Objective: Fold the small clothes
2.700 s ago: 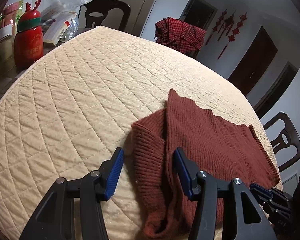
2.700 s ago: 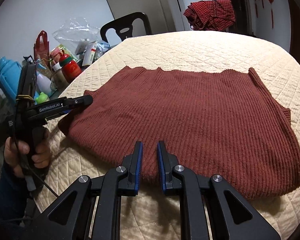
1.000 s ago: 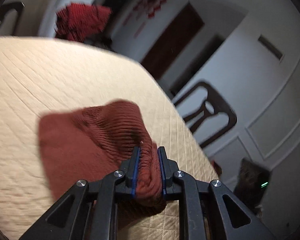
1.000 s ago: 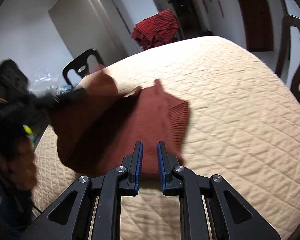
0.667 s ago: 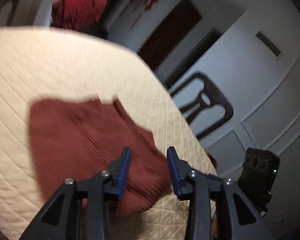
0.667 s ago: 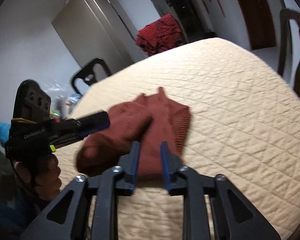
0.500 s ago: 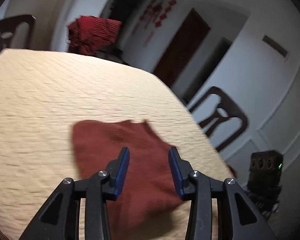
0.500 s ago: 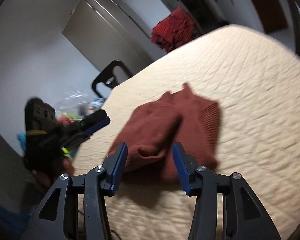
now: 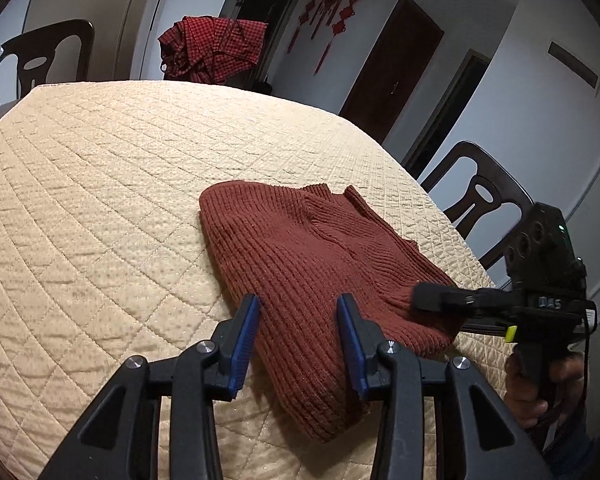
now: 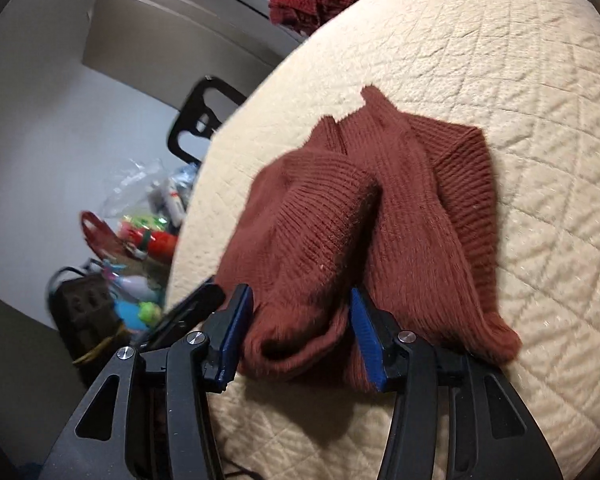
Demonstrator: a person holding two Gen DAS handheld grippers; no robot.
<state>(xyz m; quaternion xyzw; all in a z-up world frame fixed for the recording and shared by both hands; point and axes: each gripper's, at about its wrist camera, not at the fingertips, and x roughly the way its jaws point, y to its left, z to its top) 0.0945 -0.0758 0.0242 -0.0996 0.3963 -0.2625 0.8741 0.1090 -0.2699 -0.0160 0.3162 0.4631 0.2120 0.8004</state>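
Observation:
A rust-red ribbed knit sweater (image 9: pixel 312 264) lies folded in a thick bundle on the cream quilted table (image 9: pixel 100 184). My left gripper (image 9: pixel 298 332) is open, its blue pads on either side of the bundle's near edge. The right gripper's black finger (image 9: pixel 440 298) shows at the bundle's right edge in the left wrist view. In the right wrist view the sweater (image 10: pixel 364 216) is bunched, and my right gripper (image 10: pixel 300 332) is open with a fold of it between the pads. The left gripper's tip (image 10: pixel 192 308) is just left of it.
A red checked cloth (image 9: pixel 212 48) hangs over a chair beyond the table's far edge. Dark wooden chairs stand at the right (image 9: pixel 480 208) and far left (image 9: pixel 40 60). Bottles, bags and toys (image 10: pixel 140 232) crowd a surface left of the table.
Both grippers held the sweater shut a second ago, folded it over, then opened and let go. It now lies as a smaller bundle, with both grippers open close to it.

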